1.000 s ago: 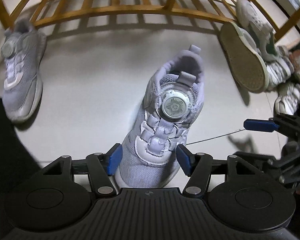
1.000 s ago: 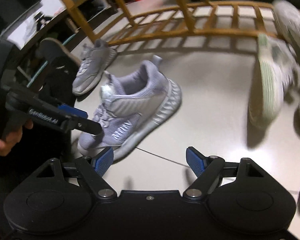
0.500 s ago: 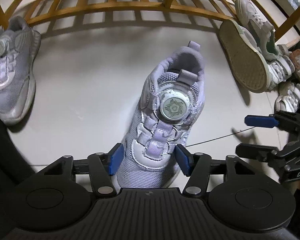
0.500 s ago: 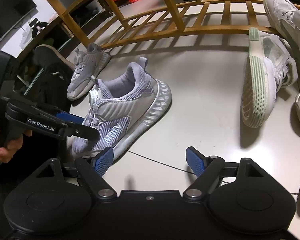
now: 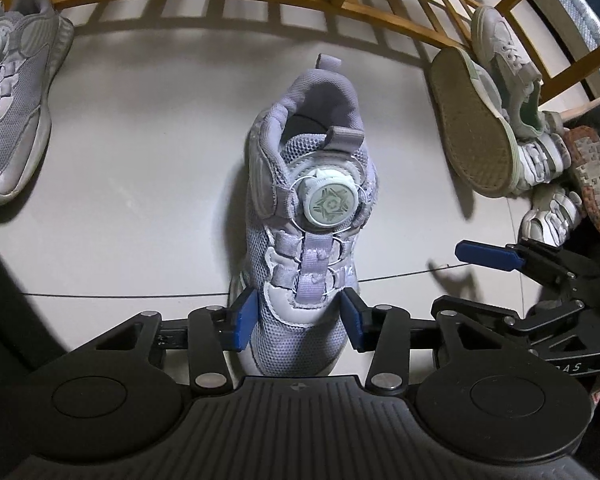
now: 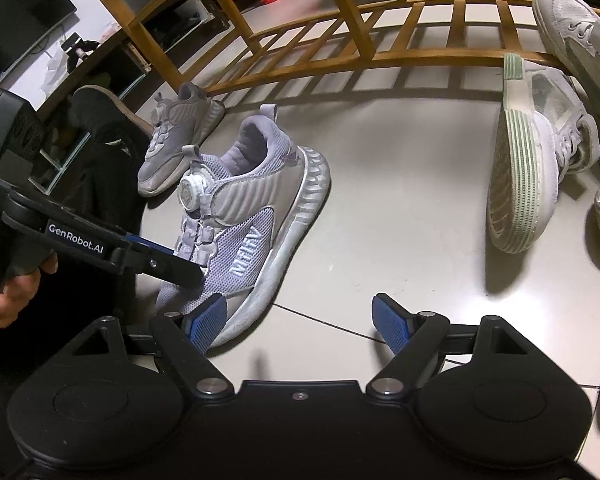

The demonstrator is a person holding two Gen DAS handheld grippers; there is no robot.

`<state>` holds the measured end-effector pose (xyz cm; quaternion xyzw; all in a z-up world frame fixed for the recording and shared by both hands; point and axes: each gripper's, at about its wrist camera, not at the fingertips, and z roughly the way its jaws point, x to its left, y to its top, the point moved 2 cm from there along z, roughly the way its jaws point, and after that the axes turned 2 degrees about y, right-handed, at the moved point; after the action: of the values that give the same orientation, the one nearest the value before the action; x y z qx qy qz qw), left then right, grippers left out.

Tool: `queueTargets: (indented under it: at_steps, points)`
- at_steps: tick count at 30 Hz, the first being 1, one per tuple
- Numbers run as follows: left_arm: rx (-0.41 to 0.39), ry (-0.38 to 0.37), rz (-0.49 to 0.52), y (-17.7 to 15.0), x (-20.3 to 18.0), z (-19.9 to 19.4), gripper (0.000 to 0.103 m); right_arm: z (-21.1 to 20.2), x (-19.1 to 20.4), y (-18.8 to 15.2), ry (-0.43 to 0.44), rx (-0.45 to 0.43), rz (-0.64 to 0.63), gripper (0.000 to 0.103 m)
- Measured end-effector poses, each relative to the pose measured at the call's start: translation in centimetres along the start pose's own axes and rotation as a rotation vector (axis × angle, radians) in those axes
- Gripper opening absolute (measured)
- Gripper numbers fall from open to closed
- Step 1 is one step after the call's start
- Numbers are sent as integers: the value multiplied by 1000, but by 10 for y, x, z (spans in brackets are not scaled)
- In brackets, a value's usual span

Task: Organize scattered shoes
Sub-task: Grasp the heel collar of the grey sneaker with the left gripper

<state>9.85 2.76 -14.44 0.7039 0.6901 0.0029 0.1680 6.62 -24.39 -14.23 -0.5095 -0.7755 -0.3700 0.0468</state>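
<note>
Our left gripper (image 5: 298,322), jaws just closing, pinches the lavender sneaker's (image 5: 308,216) toe; our right gripper (image 6: 300,322) hangs wide open beside it.

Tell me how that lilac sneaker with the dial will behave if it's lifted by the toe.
The lilac sneaker looks light. Its mesh toe will probably squash between the left gripper pads, which stand against it. Held there, the chunky heel may sag downward.

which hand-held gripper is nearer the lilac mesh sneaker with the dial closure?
Left. The left hand-held gripper straddles the toe of the lilac mesh dial sneaker, its jaws having just been closing. The right hand-held gripper hangs open beside it over bare floor.
</note>
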Motion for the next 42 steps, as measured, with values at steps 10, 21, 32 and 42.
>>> queueTargets:
  at_steps: [10,21,32,42]
  points:
    - [-4,70,26,-10,1,-3,60,2,2,0,7,8,-8,82]
    - [37,46,48,-18,-15,12,50,3,2,1,9,7,-11,82]
    - [37,2,91,-17,-29,12,40,2,4,1,-4,11,-33,82]
    - [-44,58,100,1,-16,-19,46,8,20,-6,38,57,-105,82]
